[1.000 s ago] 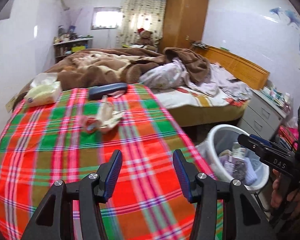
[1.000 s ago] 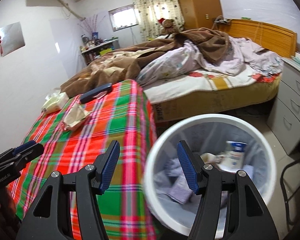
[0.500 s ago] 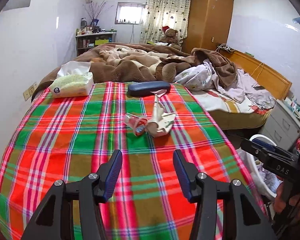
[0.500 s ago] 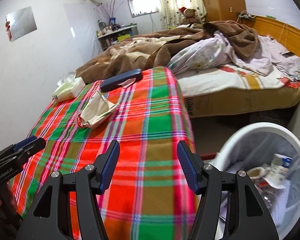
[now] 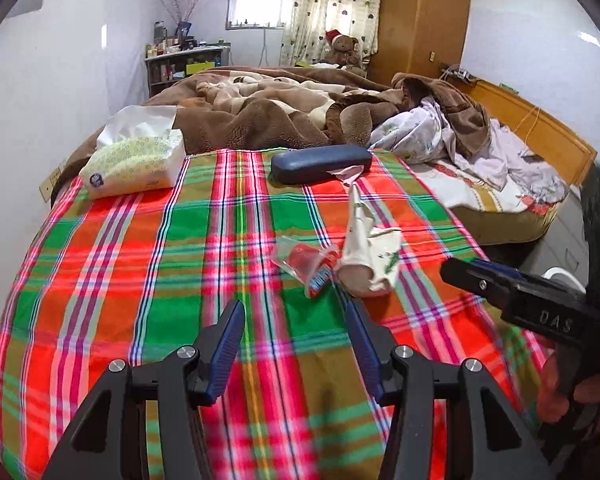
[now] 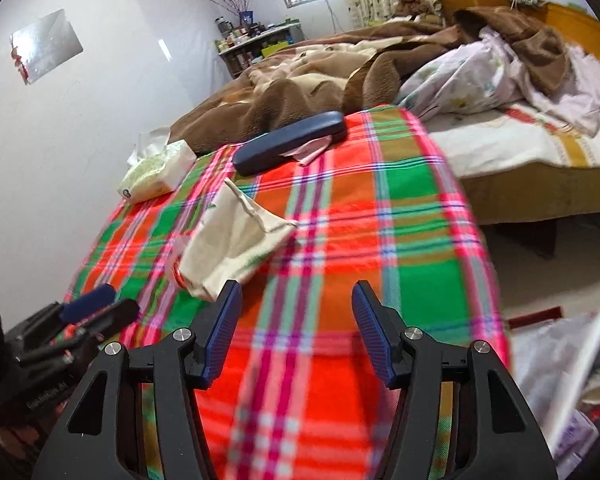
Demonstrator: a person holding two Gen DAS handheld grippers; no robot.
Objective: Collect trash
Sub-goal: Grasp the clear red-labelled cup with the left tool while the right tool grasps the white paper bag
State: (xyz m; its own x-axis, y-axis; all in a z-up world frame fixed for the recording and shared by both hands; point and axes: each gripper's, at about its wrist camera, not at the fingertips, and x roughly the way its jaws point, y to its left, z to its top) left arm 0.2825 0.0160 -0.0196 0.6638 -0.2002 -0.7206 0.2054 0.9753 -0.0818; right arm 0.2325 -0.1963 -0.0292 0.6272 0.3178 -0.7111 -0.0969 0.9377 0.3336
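A crumpled cream paper bag lies on the plaid cloth, with a clear red-and-blue plastic wrapper touching its left side. The bag also shows in the right wrist view, the wrapper only as a sliver behind it. My left gripper is open and empty, a short way in front of the wrapper. My right gripper is open and empty, just right of the bag; it shows in the left wrist view. The white trash bin's rim is at the lower right.
A dark blue glasses case with a pink scrap under it lies at the cloth's far edge. A tissue pack sits at the far left. Brown blankets and bedding are piled behind. A wall runs along the left.
Both grippers have swung left, away from the bin and toward the plaid cloth, and moved closer to the bag and wrapper. Both stayed open.
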